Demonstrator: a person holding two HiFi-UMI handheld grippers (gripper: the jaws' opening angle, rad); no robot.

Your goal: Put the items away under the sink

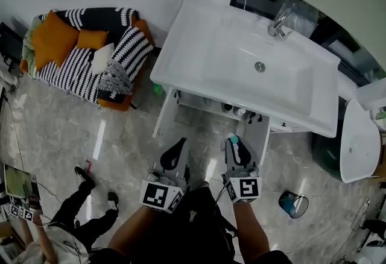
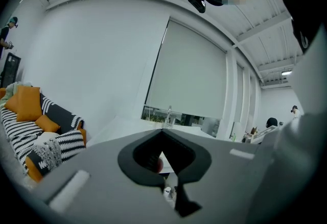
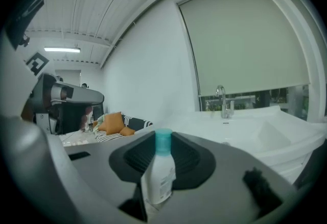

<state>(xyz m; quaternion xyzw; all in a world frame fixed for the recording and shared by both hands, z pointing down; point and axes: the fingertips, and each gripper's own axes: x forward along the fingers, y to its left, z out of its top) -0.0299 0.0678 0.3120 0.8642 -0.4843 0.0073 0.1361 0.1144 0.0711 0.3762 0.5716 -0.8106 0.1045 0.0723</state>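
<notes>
Stowing is unfinished: the right claw [image 1: 237,146] grasps the teal-capped white bottle [image 3: 159,179] in the air short of the shelf [image 1: 205,102] under the sink [image 1: 187,40], while the left claw [image 2: 162,135] is clenched, seemingly empty.

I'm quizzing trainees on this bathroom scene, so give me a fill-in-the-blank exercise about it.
The right gripper holds a white ___ with a teal cap.
The faucet stands on the white ___.
The cushions on the striped sofa are ___.
Missing: bottle; sink; orange.
</notes>
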